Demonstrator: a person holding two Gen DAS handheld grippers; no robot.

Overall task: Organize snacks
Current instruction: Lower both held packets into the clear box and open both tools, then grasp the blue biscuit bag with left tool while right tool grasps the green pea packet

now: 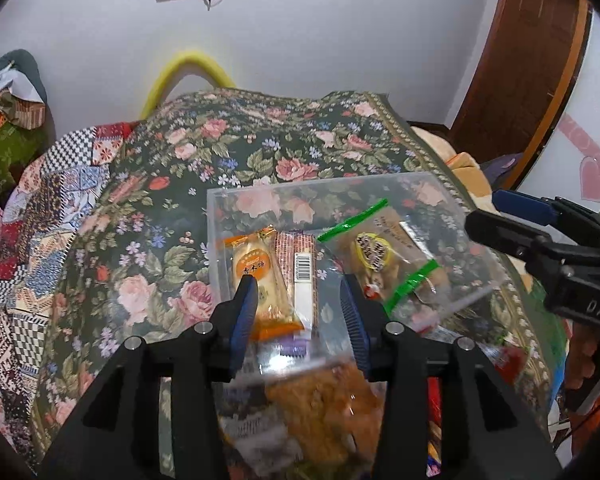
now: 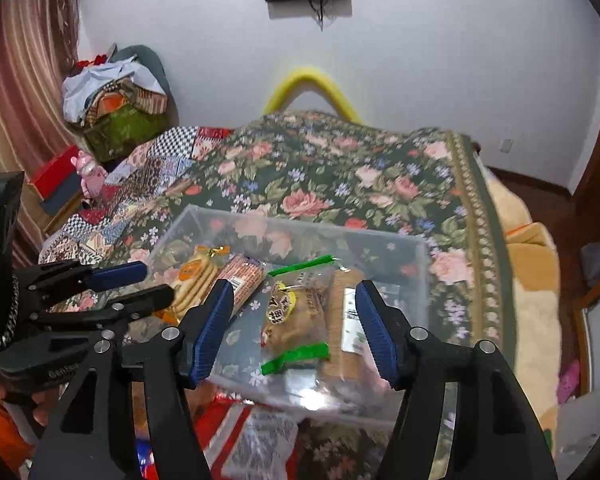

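A clear plastic bin (image 1: pixel 220 216) (image 2: pixel 424 280) sits on the floral cloth. Inside lie an orange cracker pack (image 1: pixel 266 276) (image 2: pixel 194 280), a red-striped biscuit pack (image 1: pixel 302 268) (image 2: pixel 246 280) and green-edged pastry packs (image 1: pixel 380 256) (image 2: pixel 296 316). My left gripper (image 1: pixel 300 300) is open and empty, hovering over the bin's near edge above the orange pack; it also shows at the left of the right wrist view (image 2: pixel 156 284). My right gripper (image 2: pixel 294 312) is open and empty over the pastry packs; it also shows at the right of the left wrist view (image 1: pixel 492 216). A blurred orange snack bag (image 1: pixel 324 404) lies below my left gripper.
More loose snack packets lie in front of the bin (image 2: pixel 256 440). The floral cloth (image 1: pixel 260 148) covers a raised surface, with a patchwork quilt (image 1: pixel 52 208) to the left, a cluttered pile (image 2: pixel 116 104) at the back left and a wooden door (image 1: pixel 532 64) at the right.
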